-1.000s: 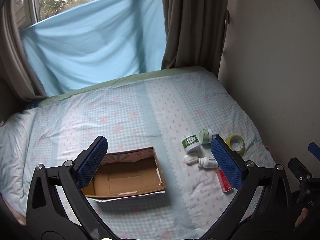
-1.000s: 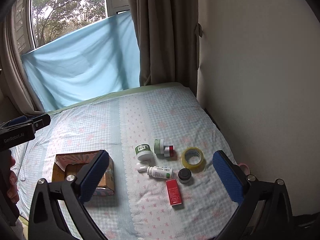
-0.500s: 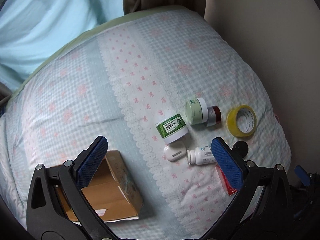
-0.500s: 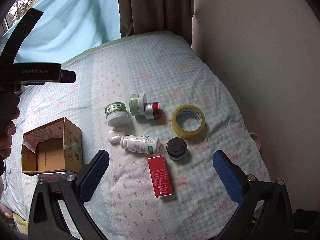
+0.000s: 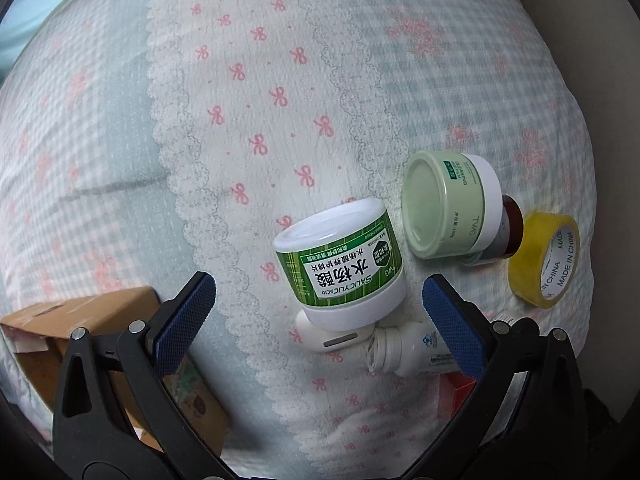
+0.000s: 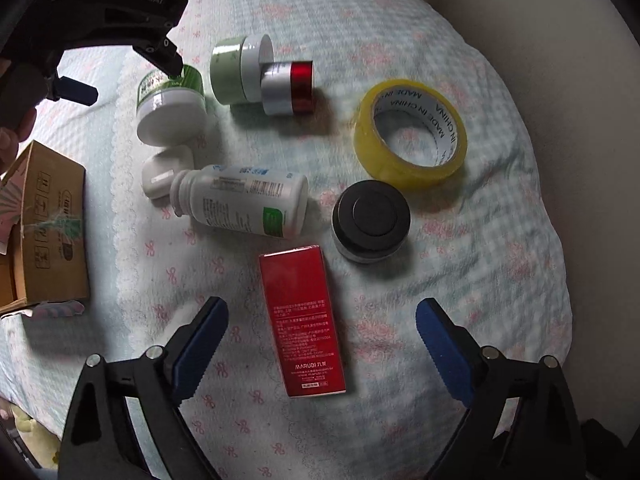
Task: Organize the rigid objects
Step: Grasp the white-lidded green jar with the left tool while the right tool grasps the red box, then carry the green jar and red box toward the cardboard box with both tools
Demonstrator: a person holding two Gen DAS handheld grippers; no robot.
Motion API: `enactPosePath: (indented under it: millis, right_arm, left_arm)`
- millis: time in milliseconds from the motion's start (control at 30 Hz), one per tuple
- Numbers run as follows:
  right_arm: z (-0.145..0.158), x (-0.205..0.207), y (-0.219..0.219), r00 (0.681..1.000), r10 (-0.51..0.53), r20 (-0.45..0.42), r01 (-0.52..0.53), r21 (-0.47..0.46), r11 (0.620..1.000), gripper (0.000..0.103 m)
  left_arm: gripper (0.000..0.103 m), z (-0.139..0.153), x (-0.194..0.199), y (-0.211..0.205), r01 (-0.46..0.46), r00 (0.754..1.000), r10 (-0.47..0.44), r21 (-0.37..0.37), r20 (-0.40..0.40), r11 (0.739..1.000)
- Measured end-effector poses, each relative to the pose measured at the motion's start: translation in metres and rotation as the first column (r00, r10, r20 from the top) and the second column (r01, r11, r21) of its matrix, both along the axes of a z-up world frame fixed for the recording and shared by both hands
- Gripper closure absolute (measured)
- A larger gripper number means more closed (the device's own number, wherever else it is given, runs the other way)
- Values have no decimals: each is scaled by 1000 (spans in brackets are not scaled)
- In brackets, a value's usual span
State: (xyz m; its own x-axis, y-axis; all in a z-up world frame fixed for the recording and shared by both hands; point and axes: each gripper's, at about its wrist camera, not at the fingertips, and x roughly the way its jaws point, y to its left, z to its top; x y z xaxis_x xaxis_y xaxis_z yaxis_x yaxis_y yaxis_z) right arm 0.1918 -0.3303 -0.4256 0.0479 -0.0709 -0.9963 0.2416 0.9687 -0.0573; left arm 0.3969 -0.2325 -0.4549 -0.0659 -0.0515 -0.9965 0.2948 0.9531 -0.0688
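Several small items lie on the bed. A green-labelled white jar [image 5: 340, 268] [image 6: 170, 100] lies between the open fingers of my left gripper [image 5: 320, 312], just ahead of the tips. A pale green jar [image 5: 448, 204] [image 6: 236, 70], a red-capped jar [image 6: 286, 86], a yellow tape roll [image 6: 410, 132] [image 5: 544, 258], a white pill bottle [image 6: 240, 200] [image 5: 408, 350], a small white case [image 6: 166, 170], a black-lidded jar [image 6: 370, 220] and a red box [image 6: 302, 320] lie close by. My right gripper [image 6: 320, 340] is open, with the red box between its fingers.
An open cardboard box [image 6: 44, 224] [image 5: 100, 340] stands on the bed to the left of the items. A pale wall [image 6: 560, 40] runs along the bed's right side. The left gripper's body [image 6: 100, 4] shows at the top left of the right wrist view.
Both grippers have dropped down towards the bed and the items. The left one has closed in on the green-labelled jar, the right one on the red box. Both stay open.
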Motion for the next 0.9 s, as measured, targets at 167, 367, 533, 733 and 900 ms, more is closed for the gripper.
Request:
enactPosePath:
  millis: [167,367,533,733,900]
  right_arm:
    - [-32,3,6,993,36,-115,-36,-4,999,18]
    - [-59,3,13,978,54,-201,-52,12,999,37]
    - [-77,-1,16,969,52,-242,-45,34,998,58]
    - [-85,-6,19,966,53,-251,-47,31,998,64]
    - [-75,-1,16,969,41,-242,-34,35,999,64]
  left_arm:
    - [0,-26,6,0,-47,998,48,13,-49,999]
    - [11,-45,17,1,-75,994,77,19,-78,997]
    - [29,-51,17,-3,-71,993,70,-4,-98,997]
    - [30,-48,13,-6,-49,996,49,1,-74,999]
    - [30,-32,5,-8,-34,998,35,12,-58,999]
